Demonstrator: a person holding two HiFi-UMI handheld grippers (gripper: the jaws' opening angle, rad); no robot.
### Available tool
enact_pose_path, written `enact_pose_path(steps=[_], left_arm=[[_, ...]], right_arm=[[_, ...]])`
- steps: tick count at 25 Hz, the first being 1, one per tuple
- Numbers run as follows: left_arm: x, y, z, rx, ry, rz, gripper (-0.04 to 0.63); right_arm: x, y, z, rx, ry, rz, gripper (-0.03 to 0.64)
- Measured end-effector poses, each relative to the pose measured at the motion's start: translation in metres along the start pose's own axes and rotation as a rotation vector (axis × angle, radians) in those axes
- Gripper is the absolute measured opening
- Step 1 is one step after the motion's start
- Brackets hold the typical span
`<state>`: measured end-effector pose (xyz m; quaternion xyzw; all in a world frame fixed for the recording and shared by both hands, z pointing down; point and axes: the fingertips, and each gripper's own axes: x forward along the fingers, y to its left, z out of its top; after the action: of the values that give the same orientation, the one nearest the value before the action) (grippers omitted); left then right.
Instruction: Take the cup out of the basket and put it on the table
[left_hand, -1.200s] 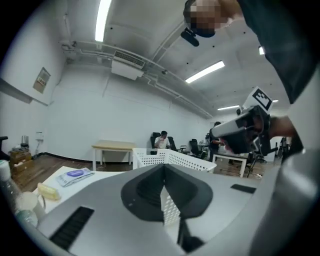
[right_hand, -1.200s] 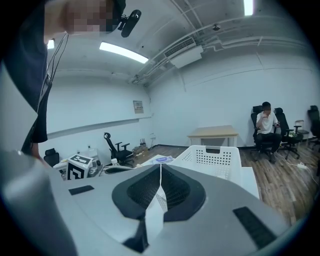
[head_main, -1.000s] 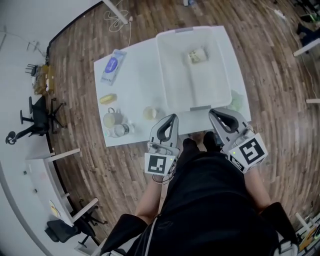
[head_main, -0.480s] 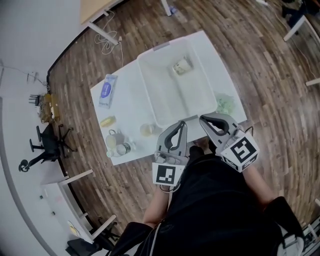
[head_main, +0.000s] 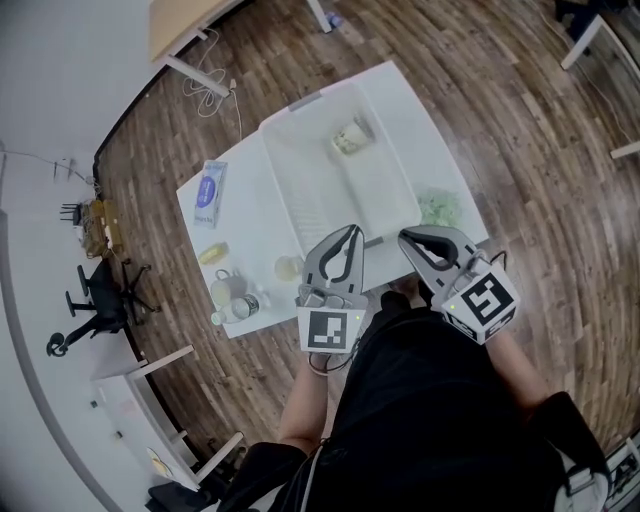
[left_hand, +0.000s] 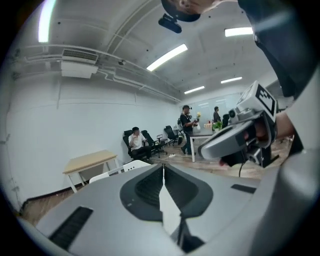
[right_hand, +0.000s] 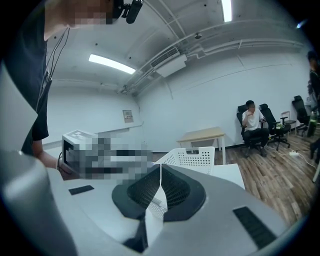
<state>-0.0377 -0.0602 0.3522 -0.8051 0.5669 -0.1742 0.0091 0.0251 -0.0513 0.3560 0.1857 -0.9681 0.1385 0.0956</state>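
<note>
While held over the table's (head_main: 245, 210) near edge | left gripper (head_main: 349, 234): jaws pressed together, empty | right gripper (head_main: 406, 239): jaws pressed together, empty | cup (head_main: 350, 137): 1, inside basket (head_main: 372, 192)

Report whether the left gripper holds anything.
No, the left gripper has its jaws shut together with nothing between them.

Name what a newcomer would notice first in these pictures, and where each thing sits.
A big white basket fills the middle of the white table, with one small cup at its far end. Nearest the camera, the left hand-held gripper and the right hand-held gripper hover shut and empty by the basket's near end.
</note>
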Motion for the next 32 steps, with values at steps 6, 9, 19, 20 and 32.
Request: enact_pose_path(steps=[6, 9, 19, 20, 32], left_arm=[[0.045, 0.031, -0.018, 0.223, 0.195, -0.011, 0.034], [0.073, 0.051, -0.026, 0.302, 0.271, -0.002, 0.089], [0.163, 0.069, -0.077, 0.489, 0.511, -0.126, 0.197], [0.171, 0.070, -0.085, 0.503, 0.541, -0.142, 0.206], [0.250, 0.087, -0.195, 0.536, 0.807, -0.245, 0.291]], right_arm=[[-0.011, -0.016, 0.002, 0.021, -0.017, -0.019, 0.025], [-0.018, -0.024, 0.003, 0.034, -0.024, -0.026, 0.025], [-0.031, -0.052, -0.002, 0.083, -0.027, -0.066, 0.025], [-0.032, -0.054, -0.002, 0.086, -0.023, -0.067, 0.025], [-0.051, -0.097, -0.015, 0.140, 0.020, -0.144, 0.025]])
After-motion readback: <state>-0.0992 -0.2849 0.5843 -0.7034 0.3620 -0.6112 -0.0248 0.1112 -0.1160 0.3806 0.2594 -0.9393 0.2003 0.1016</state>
